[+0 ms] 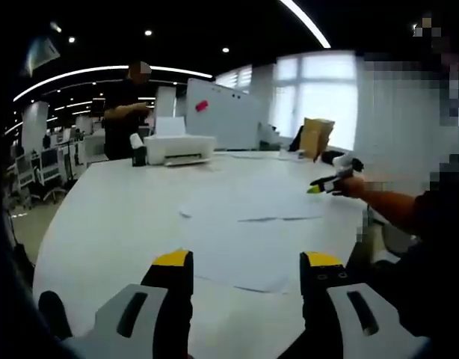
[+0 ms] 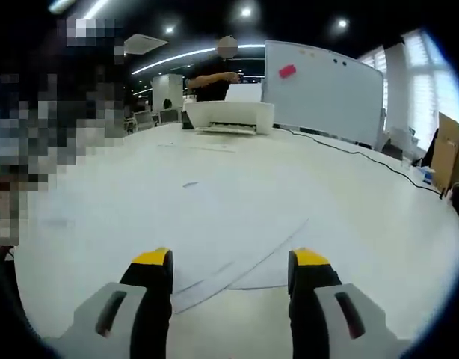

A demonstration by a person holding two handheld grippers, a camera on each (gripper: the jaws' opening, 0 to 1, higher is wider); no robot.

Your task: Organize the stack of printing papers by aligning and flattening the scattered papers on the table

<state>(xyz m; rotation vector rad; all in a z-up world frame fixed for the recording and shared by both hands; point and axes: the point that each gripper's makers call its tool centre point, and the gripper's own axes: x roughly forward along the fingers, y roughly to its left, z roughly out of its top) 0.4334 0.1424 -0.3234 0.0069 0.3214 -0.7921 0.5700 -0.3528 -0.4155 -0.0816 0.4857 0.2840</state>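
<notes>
- Nearest in the left gripper view, the left gripper (image 1: 247, 271) hangs just above the table (image 1: 102, 224), its yellow-tipped fingers (image 1: 172, 263) spread wide with nothing between them.
- Same story in the right gripper view: the right gripper (image 2: 231, 268) sits low over the table, fingers apart and empty, aimed along the surface.
- Both are level and pointed forward, which looks like a lining-up pose before the sheets get touched.
- Just past the left fingers lie the scattered papers (image 1: 244, 224), white on white, overlapping at loose angles with edges out of line, so the aligning seems not yet begun.
- From the right gripper, the sheets (image 2: 237, 258) run just ahead of the fingers, one long edge slanting away.
- At the right of the left gripper view, a person's hand (image 1: 354, 185) holds a gripper over the table edge.
- Farther back sits a white printer (image 2: 229, 116), with a whiteboard (image 2: 327, 86) and a standing person (image 1: 126, 112) behind.
</notes>
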